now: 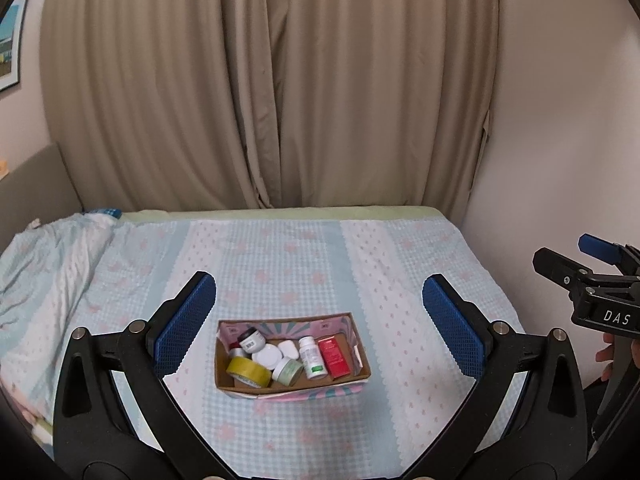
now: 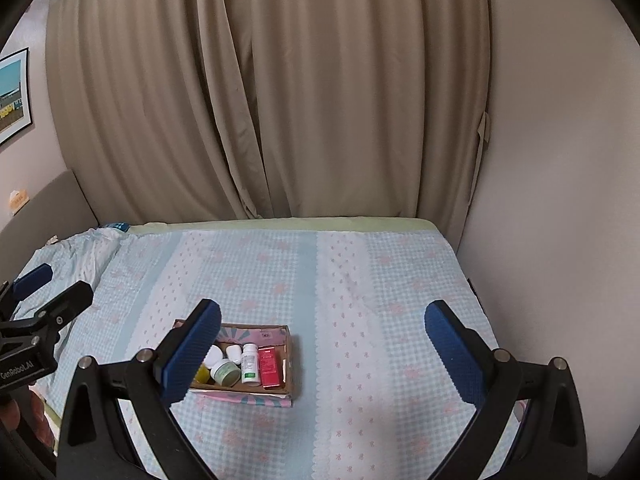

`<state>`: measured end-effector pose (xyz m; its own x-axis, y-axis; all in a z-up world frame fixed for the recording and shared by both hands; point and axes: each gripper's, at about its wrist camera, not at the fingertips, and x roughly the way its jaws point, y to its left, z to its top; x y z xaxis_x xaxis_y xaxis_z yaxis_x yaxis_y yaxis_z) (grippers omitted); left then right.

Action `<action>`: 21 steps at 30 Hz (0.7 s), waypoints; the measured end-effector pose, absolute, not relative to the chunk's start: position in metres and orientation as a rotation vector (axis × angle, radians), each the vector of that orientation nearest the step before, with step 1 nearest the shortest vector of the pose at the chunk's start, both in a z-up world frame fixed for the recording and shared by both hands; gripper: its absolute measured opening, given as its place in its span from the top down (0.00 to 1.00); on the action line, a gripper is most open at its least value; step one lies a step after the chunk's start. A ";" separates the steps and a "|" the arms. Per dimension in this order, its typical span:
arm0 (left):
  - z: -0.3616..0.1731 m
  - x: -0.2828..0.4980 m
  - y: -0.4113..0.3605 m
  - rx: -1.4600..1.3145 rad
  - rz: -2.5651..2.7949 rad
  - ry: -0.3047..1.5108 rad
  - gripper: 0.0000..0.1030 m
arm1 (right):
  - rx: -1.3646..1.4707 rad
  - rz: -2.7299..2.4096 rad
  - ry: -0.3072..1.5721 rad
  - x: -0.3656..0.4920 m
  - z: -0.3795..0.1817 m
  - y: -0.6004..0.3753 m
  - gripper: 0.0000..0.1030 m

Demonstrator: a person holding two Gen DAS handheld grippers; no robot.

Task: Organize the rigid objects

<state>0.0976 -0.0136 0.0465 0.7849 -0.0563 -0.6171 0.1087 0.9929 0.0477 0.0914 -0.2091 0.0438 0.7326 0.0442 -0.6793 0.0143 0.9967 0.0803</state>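
Note:
A shallow cardboard box (image 1: pixel 224 368) lies on the bed. It holds a yellow tape roll (image 1: pixel 248 371), a white bottle (image 1: pixel 312 358), a red carton (image 1: pixel 335 358), a pale green jar (image 1: pixel 287 372), a white jar (image 1: pixel 267 357) and a dark-lidded jar (image 1: pixel 251 339). My left gripper (image 1: pixel 320 320) is open and empty, raised above and in front of the box. My right gripper (image 2: pixel 322 350) is open and empty, to the right of the box (image 2: pixel 290 364). The right gripper's left finger hides part of the box.
The bed has a light blue checked sheet (image 1: pixel 304 264). A crumpled blanket (image 1: pixel 44 264) lies at its left. Beige curtains (image 1: pixel 272 88) hang behind. A wall (image 1: pixel 560 140) borders the bed's right side, and a grey headboard (image 2: pixel 52 204) stands at the left.

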 end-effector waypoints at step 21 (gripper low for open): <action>0.046 0.096 -0.014 0.072 -0.074 0.665 0.00 | 0.093 0.018 0.746 0.094 0.042 -0.215 0.01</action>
